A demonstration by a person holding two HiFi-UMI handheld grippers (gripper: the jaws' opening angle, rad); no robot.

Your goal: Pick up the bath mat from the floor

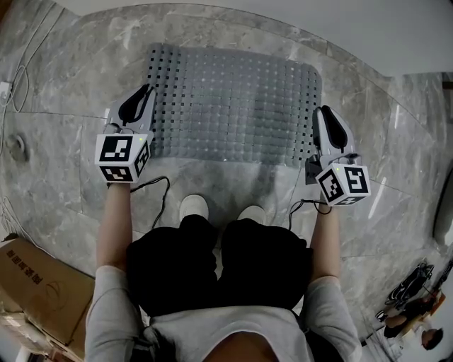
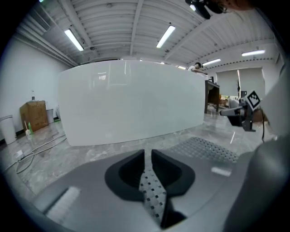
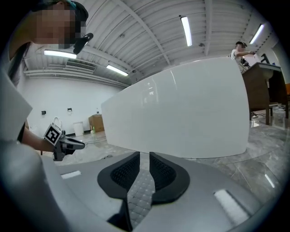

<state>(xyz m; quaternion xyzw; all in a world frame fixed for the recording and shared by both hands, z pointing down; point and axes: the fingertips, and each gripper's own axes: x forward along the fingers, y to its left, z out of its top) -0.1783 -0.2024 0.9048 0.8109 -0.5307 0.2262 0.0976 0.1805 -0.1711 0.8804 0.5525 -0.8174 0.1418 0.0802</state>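
Head view, bath mat [image 1: 233, 106]: I see it lying flat on the marble floor [image 1: 64, 85], just ahead of my operator's shoes [image 1: 193, 206] and close to the white curved panel [image 1: 283, 14].
Left gripper [image 1: 144, 92]: the jaws are closed on the mat's left short edge. In the left gripper view a perforated strip fills the gap, with a pad touching each side.
Right gripper [image 1: 324, 113]: the same hold on the right short edge. The jaws grasp a strip of mat, though both pinches look shallow to me.
Slip risk: I hold only the rims, so a quick lift could pull the soft mat out of one pair of jaws and leave it hanging from the other.
Suction risk: I judge that the mat may cling to the smooth floor. Pulling straight up would then strain both holds.
Sag risk: the unsupported middle may droop and drag.
Cable risk: the trailing cable [image 1: 159, 191] could snag my lift.
Long axis: it runs left to right, from gripper to gripper, parallel to the panel.
Facing: the holed face is up, and the short ends point at the jaws.
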